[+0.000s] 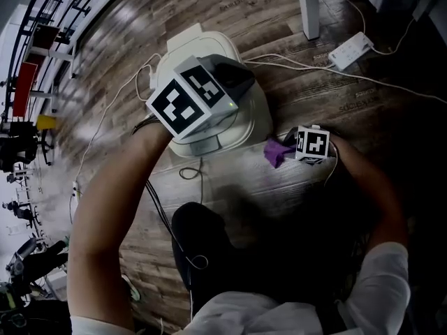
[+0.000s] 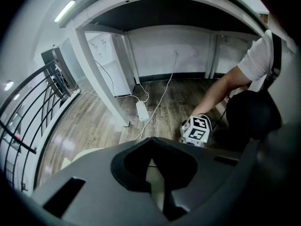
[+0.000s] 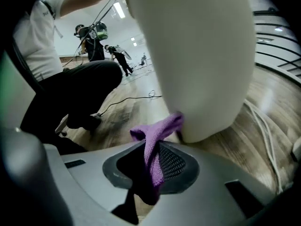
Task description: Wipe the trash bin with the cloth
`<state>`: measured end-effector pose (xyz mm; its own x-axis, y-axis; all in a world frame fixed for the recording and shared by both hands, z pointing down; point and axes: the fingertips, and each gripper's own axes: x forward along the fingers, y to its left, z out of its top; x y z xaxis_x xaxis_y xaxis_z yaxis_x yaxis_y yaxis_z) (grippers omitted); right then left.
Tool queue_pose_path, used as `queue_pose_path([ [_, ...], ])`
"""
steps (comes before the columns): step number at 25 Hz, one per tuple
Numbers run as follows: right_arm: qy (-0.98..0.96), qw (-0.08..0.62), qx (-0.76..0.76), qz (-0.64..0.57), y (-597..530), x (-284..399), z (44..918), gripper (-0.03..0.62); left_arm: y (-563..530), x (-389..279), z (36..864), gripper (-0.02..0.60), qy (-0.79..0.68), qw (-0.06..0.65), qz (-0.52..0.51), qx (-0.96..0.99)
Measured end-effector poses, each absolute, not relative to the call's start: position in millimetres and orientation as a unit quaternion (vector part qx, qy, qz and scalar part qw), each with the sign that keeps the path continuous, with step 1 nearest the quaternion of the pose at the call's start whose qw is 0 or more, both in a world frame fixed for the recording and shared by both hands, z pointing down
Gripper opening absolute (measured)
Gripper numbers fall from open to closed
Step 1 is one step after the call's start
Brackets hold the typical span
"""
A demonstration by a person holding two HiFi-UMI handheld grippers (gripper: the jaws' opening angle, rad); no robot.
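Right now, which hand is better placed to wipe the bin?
Right: the right gripper grips the purple cloth, its tip at the bin's lower side. The left gripper is shut, empty, above the lid.

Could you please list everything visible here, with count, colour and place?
trash bin: one, cream white, on the wood floor, mid head view
cloth: one, purple, pinched in the right tongs, free end against the bin's lower side
power strip: one, white, on the floor beyond the bin
cables: several, white and dark, trailing over the floor
table leg: one, white, behind the bin
railing: one, black, along the room's left edge
bystanders: two or more, dark, far background
left tongs: one, grey, shut, over the bin's top
right tongs: one, grey, shut on the cloth, low beside the bin
arms: two, bare, white sleeves, holding the tongs
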<state>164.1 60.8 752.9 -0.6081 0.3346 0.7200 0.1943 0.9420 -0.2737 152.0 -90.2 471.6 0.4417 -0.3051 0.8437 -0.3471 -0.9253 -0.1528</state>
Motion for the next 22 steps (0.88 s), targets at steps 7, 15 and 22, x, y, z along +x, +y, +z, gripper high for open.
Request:
queue_pose_path([
  [7, -0.898, 0.423, 0.025, 0.123, -97.8, 181.2, 756.0, 0.083, -91.8, 154.0, 470.2, 0.005, -0.195, 0.019, 0.488, 0.851],
  [15, -0.894, 0.38, 0.215, 0.102, -199.9, 144.9, 755.3, 0.083, -91.6, 153.3, 465.7, 0.005, -0.199, 0.012, 0.483, 0.853],
  [22, -0.888, 0.425, 0.17, 0.05, -170.1, 103.3, 782.0, 0.083, -91.0, 153.0, 466.4, 0.003, -0.199, 0.012, 0.483, 0.852],
])
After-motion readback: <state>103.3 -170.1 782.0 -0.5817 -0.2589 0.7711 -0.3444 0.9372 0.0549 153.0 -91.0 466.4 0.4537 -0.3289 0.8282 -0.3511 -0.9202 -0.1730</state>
